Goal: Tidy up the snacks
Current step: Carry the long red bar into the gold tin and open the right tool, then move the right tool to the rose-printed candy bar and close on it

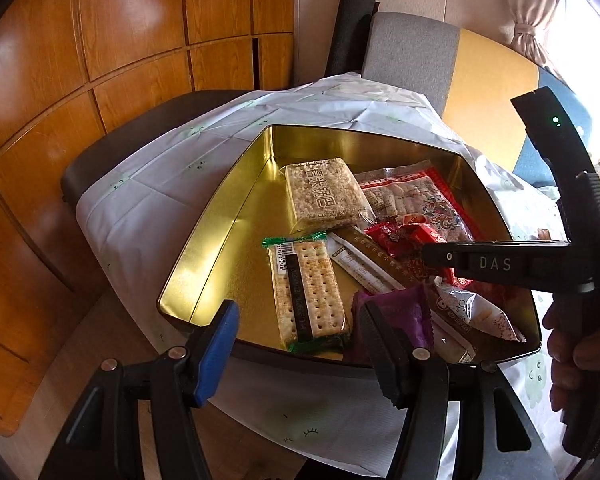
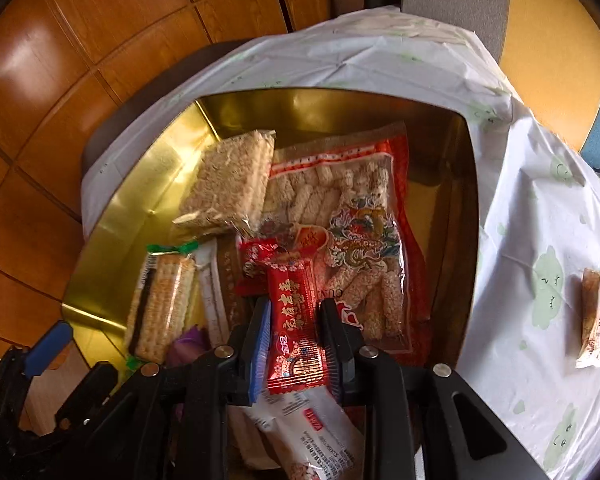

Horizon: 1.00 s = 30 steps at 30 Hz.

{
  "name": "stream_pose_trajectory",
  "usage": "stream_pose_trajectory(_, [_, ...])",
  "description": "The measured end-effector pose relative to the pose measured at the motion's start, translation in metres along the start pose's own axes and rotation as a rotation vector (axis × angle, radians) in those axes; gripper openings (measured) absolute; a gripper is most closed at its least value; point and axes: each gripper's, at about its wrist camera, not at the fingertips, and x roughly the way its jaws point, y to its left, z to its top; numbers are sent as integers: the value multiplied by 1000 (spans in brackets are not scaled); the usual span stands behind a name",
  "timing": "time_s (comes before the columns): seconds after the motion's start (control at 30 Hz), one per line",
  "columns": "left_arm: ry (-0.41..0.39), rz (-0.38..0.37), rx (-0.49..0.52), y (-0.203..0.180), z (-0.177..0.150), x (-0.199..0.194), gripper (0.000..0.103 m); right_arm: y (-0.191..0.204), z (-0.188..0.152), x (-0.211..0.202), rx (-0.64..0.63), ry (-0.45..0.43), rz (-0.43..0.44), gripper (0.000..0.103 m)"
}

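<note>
An open gold tin (image 1: pixel 220 240) (image 2: pixel 140 184) on the white tablecloth holds several snacks: a rice-cake block (image 1: pixel 324 196), a red bag of puffed rolls (image 1: pixel 416 196) (image 2: pixel 360 240), a green-ended cracker packet (image 1: pixel 308 296) (image 2: pixel 160 304), a brown stick packet (image 1: pixel 364 260), a purple packet (image 1: pixel 404 312) and a white packet (image 1: pixel 472 312). My right gripper (image 2: pixel 296 312) (image 1: pixel 432 256) hangs over the tin's right half, shut on a small red snack packet (image 2: pixel 296 320) that stands upright between its pads. My left gripper (image 1: pixel 300 344) stands open at the tin's near rim with nothing between its fingers.
One wrapped snack (image 2: pixel 596 320) lies alone on the tablecloth (image 2: pixel 540 208) right of the tin. A grey and yellow chair back (image 1: pixel 452 64) stands behind the table. Wooden cabinet doors (image 1: pixel 100 40) fill the left. A hand (image 1: pixel 572 344) holds the right gripper's handle.
</note>
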Motion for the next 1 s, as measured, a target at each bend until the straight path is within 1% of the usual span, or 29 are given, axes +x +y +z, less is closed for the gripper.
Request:
stream_pose_trajectory(0.13, [8, 3, -5, 1, -1, 4, 63, -1, -8, -8, -6, -30, 14, 30])
stream_pose_trajectory(0.37, [6, 18, -7, 0, 0, 2, 63, -11, -21, -29, 40, -76, 46, 30])
stream_pose_trajectory(0.47, [4, 16, -5, -1, 0, 0, 63, -11, -31, -38, 42, -93, 35, 30])
stream_pose_trajectory(0.7, [-3, 9, 26, -10, -1, -5, 63, -16, -54, -64, 52, -163, 9, 30])
stream_pose_trajectory(0.87, [-5, 6, 39, -15, -2, -9, 63, -32, -74, -84, 80, -199, -13, 30])
stream_pose_trajectory(1.0, [-10, 5, 50, -19, -2, -11, 63, -51, -95, -98, 117, -204, -8, 30])
